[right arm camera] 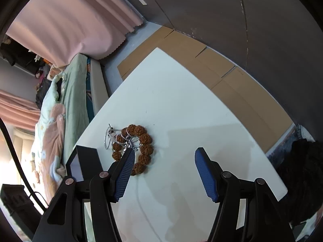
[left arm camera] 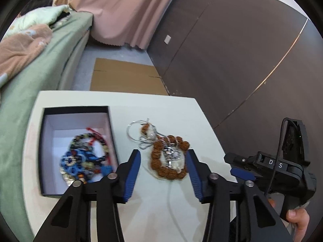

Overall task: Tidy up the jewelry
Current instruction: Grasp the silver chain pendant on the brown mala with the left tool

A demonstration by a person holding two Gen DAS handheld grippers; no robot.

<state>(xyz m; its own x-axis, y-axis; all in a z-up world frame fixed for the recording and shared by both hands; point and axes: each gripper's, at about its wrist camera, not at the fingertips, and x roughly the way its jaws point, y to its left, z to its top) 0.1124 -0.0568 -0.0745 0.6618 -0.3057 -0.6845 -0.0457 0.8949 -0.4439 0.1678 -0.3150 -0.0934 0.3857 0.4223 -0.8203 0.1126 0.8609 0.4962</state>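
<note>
Only the left view shows the box's (left arm camera: pixel 77 112) beaded contents; both grippers (left arm camera: pixel 163 157) (right arm camera: pixel 164 155) gape empty, bare table (right arm camera: pixel 191 111) right of the brown bracelet (right arm camera: pixel 144 139).

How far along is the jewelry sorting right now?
Partly done. Several beaded pieces already lie in the black box. Nothing is gripped: the left gripper is open around the brown bead bracelet, the right gripper open over the table. The bracelet, silver chain and ring remain outside.
</note>
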